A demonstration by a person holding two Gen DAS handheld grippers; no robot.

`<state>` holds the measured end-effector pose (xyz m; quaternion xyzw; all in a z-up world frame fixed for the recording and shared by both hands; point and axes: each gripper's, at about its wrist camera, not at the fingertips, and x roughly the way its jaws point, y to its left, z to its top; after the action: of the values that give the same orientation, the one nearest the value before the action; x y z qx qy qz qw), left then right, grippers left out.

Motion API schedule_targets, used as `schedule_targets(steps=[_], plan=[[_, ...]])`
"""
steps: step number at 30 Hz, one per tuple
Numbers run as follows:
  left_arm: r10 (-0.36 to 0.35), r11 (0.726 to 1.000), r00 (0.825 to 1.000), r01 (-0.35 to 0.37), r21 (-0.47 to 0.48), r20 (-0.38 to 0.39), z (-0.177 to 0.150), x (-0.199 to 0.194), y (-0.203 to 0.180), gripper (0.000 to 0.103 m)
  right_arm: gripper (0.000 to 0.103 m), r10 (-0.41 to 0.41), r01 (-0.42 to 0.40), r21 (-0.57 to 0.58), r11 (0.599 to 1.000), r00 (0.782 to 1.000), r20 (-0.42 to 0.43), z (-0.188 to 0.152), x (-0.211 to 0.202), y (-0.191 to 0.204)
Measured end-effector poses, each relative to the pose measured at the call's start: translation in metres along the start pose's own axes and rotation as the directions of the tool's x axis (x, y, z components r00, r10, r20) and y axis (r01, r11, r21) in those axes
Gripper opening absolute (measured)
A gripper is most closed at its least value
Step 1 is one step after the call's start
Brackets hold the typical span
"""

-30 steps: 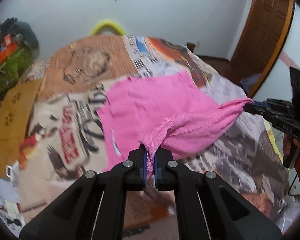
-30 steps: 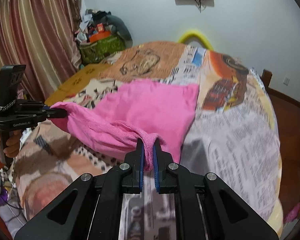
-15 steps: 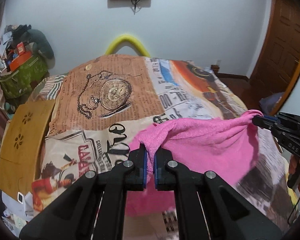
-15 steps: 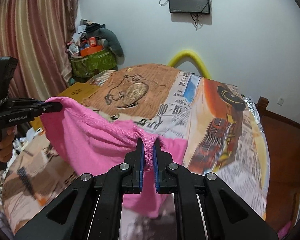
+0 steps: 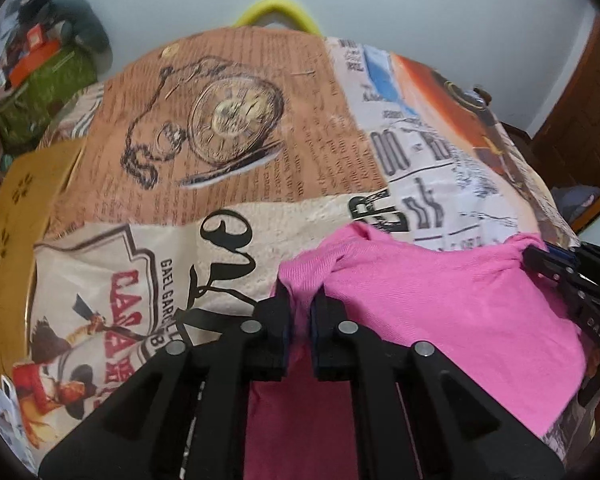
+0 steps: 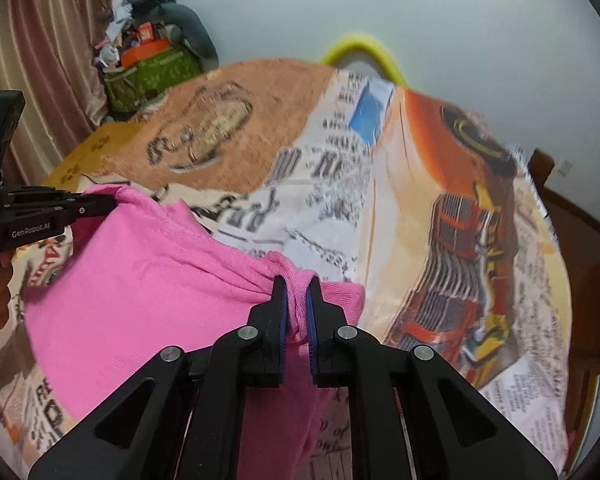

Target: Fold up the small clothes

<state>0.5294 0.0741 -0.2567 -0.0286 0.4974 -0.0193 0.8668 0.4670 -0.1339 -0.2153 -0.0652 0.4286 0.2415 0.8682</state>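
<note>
A small pink garment (image 5: 440, 312) hangs stretched between my two grippers above the printed bedspread (image 5: 228, 128). My left gripper (image 5: 300, 300) is shut on one bunched corner of it. My right gripper (image 6: 296, 300) is shut on the opposite corner. In the left wrist view the right gripper (image 5: 540, 258) shows at the right edge, pinching the cloth. In the right wrist view the left gripper (image 6: 104, 204) shows at the left edge, holding the garment (image 6: 140, 292). The cloth's lower part drapes down under both grippers.
The bedspread (image 6: 420, 220) covers a bed. A yellow wooden board (image 5: 12, 216) lies along its left side. A green bag with clutter (image 6: 152, 72) stands in the far corner by a curtain (image 6: 40, 60). A yellow hoop (image 5: 276, 12) leans on the wall. A wooden door (image 5: 580, 112) is at right.
Both grippers have lifted the pink garment off the bed and carried it nearer, its upper edge now stretched between them. The views tilted up, then back down toward the bedspread.
</note>
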Motion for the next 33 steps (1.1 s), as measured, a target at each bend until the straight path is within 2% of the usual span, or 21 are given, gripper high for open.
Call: schedule_targets(steps=[1,2,3,4,5,6,9,11,15,19,25,27,31,33], plan=[[0.008,1.000,1.000,-0.008,-0.004,-0.005,0.000,0.001,0.001,0.017,0.011,-0.006,0.006,0.002,1.000,1.000,0.004,-0.001,-0.001,0.000],[0.017,1.000,1.000,-0.017,-0.008,-0.009,-0.001,0.000,0.003,0.027,0.016,-0.014,0.014,0.008,1.000,1.000,0.002,-0.001,-0.004,-0.001],[0.023,1.000,1.000,-0.023,-0.014,-0.012,0.000,-0.002,0.004,0.044,0.023,-0.014,0.014,0.015,1.000,1.000,0.000,-0.001,-0.006,-0.001],[0.026,0.999,1.000,-0.026,-0.029,-0.017,0.000,-0.005,0.008,0.056,0.028,-0.009,0.009,0.029,1.000,1.000,-0.003,0.000,-0.010,-0.003],[0.020,0.999,1.000,-0.021,-0.043,-0.015,0.001,-0.008,0.012,0.073,0.038,-0.005,0.005,0.045,0.999,1.000,0.002,0.000,-0.015,-0.005],[0.005,0.998,1.000,-0.005,-0.064,0.005,0.001,-0.015,0.017,0.075,0.045,-0.001,0.000,0.059,0.998,1.000,0.020,0.000,-0.022,-0.007],[0.000,0.996,1.000,0.003,-0.090,0.030,0.001,-0.034,0.029,0.080,0.055,0.006,-0.011,0.079,0.997,0.998,0.062,-0.002,-0.043,-0.011],[-0.007,0.995,0.999,0.010,-0.101,0.031,-0.002,-0.043,0.036,0.081,0.056,0.015,-0.022,0.084,0.996,0.997,0.077,-0.003,-0.053,-0.013],[-0.019,0.994,1.000,0.020,-0.105,0.004,-0.015,-0.053,0.045,0.082,0.064,0.034,-0.041,0.092,0.995,0.996,0.079,-0.010,-0.064,-0.010],[-0.039,0.995,0.998,0.035,-0.090,-0.041,-0.032,-0.049,0.046,0.082,0.065,0.053,-0.058,0.103,0.993,0.997,0.055,-0.023,-0.063,-0.010],[-0.068,0.994,0.989,0.056,-0.093,-0.133,-0.051,-0.021,0.040,0.082,0.065,0.100,-0.094,0.160,0.983,0.995,-0.026,-0.043,-0.043,-0.013],[-0.065,0.994,0.988,0.051,-0.099,-0.140,-0.052,-0.012,0.038,0.082,0.065,0.125,-0.114,0.191,0.975,0.991,-0.047,-0.048,-0.033,-0.014],[-0.128,0.984,0.982,0.108,-0.141,-0.141,-0.048,-0.001,0.036,0.082,0.065,0.153,-0.139,0.221,0.965,0.987,-0.044,-0.051,-0.021,-0.011],[-0.155,0.980,0.976,0.133,-0.146,-0.150,-0.046,0.006,0.032,0.074,0.063,0.160,-0.149,0.224,0.963,0.986,-0.035,-0.050,-0.020,-0.012]])
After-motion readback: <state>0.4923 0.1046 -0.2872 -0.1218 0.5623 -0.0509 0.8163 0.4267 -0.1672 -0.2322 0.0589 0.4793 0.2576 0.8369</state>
